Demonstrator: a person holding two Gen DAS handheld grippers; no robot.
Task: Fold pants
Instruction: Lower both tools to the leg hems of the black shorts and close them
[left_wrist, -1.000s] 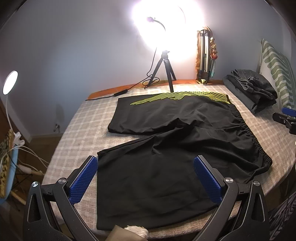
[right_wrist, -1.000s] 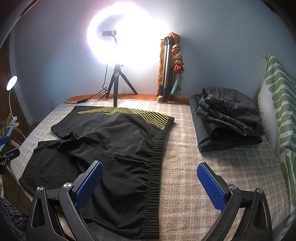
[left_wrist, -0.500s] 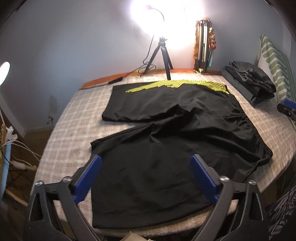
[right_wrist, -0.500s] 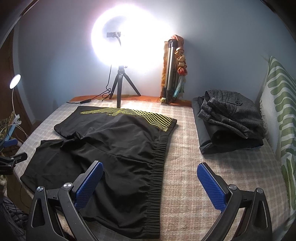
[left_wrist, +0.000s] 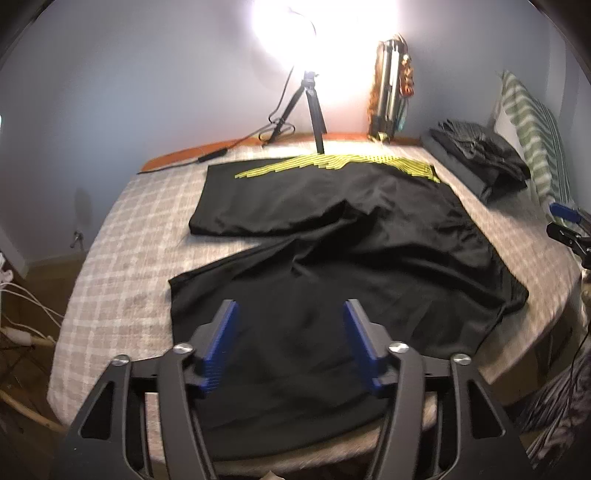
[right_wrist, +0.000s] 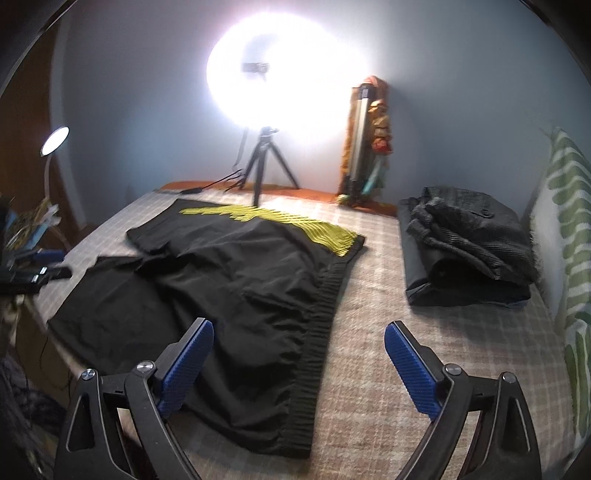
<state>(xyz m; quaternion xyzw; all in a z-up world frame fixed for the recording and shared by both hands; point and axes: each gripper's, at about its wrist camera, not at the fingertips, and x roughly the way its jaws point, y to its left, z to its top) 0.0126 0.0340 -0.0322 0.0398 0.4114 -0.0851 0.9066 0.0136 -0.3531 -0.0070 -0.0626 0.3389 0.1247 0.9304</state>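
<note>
So I've got the black athletic shorts with the yellow striped panel (left_wrist: 332, 236) spread flat on the bed with the beige-and-white plaid cover (left_wrist: 122, 280). The elastic waistband (right_wrist: 325, 314) runs along the right side in my right wrist view, and the two legs point off toward 9 o'clock. The yellow stripes sit at the far edge, about 12 o'clock from either camera.

My left gripper (left_wrist: 290, 332) hangs over the nearer leg, angled down at the fabric. Its blue ribbed pads (left_wrist: 221, 336) are partway together and closing right now, with black cloth showing in the gap between them, but I can't see them pinching anything yet.

My right gripper (right_wrist: 297, 363) is over the waistband end. Its jaws are wide apart and just starting to close. The left pad (right_wrist: 188, 365) is above the shorts, the right one above bare plaid cover, and the waistband runs between them at 12 o'clock. Nothing gripped.

Background stuff: a glaring round ring light on a black tripod (right_wrist: 266, 162) at 12 o'clock by the wall, a folded pile of dark grey clothes (right_wrist: 469, 247) at 2 o'clock, and a green-and-white striped pillow (right_wrist: 570, 229) at 3 o'clock. Both views are a bit blurry.
</note>
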